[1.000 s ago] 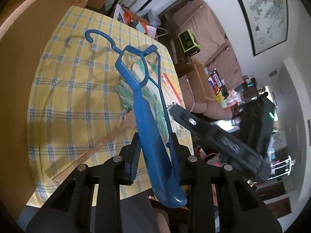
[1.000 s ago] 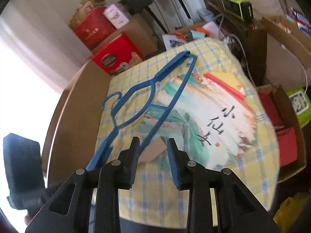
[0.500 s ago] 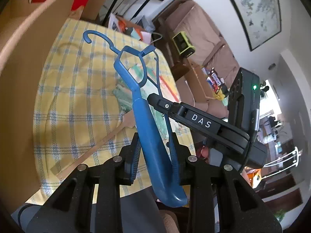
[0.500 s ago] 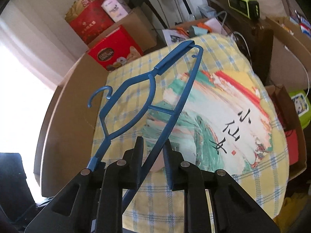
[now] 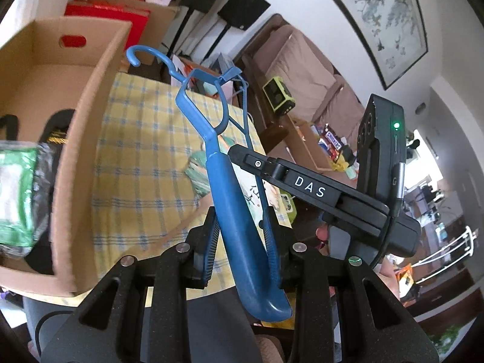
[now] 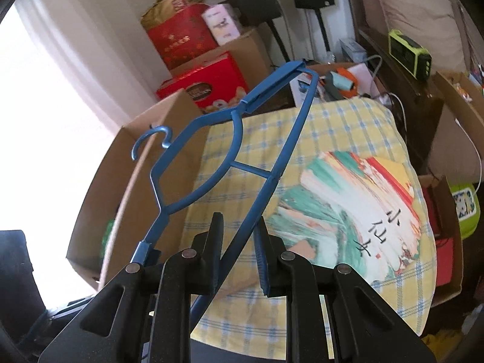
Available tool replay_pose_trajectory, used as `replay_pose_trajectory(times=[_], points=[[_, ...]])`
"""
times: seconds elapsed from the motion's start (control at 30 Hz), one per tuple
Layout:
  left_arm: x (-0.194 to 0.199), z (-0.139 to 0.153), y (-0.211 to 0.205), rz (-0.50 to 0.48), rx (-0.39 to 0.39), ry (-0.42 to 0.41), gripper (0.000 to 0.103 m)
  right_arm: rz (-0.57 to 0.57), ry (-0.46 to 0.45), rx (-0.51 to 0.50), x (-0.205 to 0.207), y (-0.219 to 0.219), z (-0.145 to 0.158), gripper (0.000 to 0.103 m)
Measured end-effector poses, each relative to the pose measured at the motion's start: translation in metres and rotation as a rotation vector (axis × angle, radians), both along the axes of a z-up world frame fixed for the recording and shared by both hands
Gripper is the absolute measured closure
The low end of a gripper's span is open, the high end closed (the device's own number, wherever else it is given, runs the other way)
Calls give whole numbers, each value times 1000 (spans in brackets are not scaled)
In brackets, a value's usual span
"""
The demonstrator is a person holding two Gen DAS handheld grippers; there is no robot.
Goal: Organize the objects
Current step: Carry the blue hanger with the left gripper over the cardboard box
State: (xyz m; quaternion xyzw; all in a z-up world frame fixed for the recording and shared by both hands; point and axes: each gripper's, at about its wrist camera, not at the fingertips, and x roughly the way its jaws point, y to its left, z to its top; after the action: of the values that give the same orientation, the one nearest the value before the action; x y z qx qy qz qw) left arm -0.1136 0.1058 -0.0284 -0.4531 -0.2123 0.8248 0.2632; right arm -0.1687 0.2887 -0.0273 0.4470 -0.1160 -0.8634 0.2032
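Observation:
A blue plastic hanger [image 5: 217,163] is lifted above the yellow checked tablecloth [image 5: 142,157]. My left gripper [image 5: 242,233] is shut on its broad shoulder end, hook pointing up and away. In the right wrist view the hanger [image 6: 257,163] runs up between my right gripper's [image 6: 239,239] fingers, which stand around its lower bar; whether they press it is unclear. A painted paper fan [image 6: 357,208] with a wooden handle lies open on the cloth. The right gripper's body shows in the left wrist view [image 5: 332,193].
An open cardboard box [image 5: 75,139] stands left of the table, holding a green packet [image 5: 18,193] and dark items. Red gift boxes [image 6: 205,87] and speakers stand behind. A sofa [image 5: 305,72] and cluttered boxes are to the right.
Both grippers have lifted the hanger and carried it left toward the cardboard box. The right gripper has closed in around the hanger's bar. The fan stays on the cloth.

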Motion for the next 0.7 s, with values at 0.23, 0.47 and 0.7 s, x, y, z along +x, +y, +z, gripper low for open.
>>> replay_pose_trajectory(times=[0.23,0.47,0.7], points=[[5,14,-25,31,17,24,76,47,36,16,2,-31,19,83],[7,21,-56,56,31,33,76,98,51,34,2,-63,26,83],[11,25,-86,67,18,48,75,162,58,42,0,-100,30,83]])
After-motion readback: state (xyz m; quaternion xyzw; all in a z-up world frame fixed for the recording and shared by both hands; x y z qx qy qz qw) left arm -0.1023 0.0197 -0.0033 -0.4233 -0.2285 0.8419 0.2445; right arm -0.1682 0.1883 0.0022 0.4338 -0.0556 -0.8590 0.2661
